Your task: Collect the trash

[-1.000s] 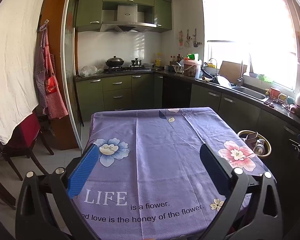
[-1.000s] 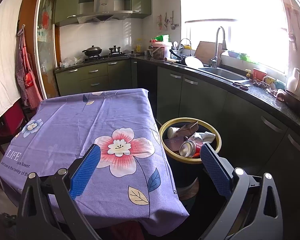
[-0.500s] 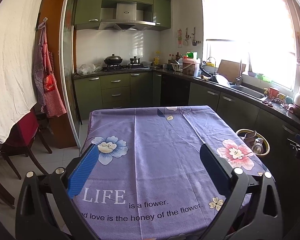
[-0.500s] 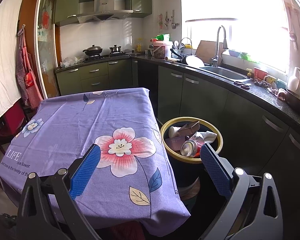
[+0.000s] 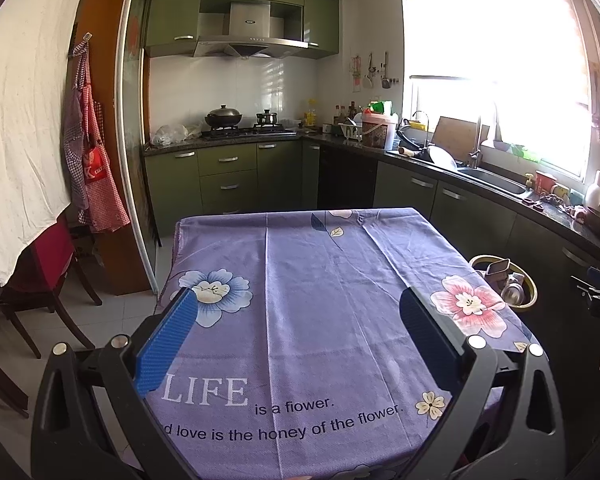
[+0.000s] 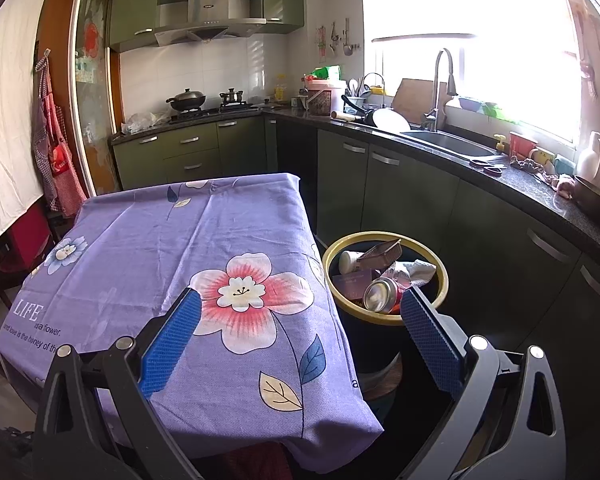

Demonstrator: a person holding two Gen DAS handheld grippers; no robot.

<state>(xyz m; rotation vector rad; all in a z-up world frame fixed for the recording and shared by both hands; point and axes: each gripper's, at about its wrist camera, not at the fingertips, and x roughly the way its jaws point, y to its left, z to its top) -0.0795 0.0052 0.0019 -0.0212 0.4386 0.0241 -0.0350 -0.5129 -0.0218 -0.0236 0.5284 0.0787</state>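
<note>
Right wrist view: looks over a tabletop (image 6: 148,240) draped in soft purple floral cloth, bare of litter, with loose folds hanging off the corner. Could snag that drape on a low pass and drag it. Beside it, a round yellow-rimmed trash bin (image 6: 440,280), heaped to the brim: foil tray (image 6: 382,250), crumpled tissue (image 6: 418,270), dented shiny can (image 6: 378,295) tilted on top. Might spill if bumped. Right gripper (image 6: 300,336) empty, blue textured fingers (image 6: 172,336) spread wide. Left gripper (image 5: 298,340) likewise spread apart, holding nothing, over the cloth.
</note>
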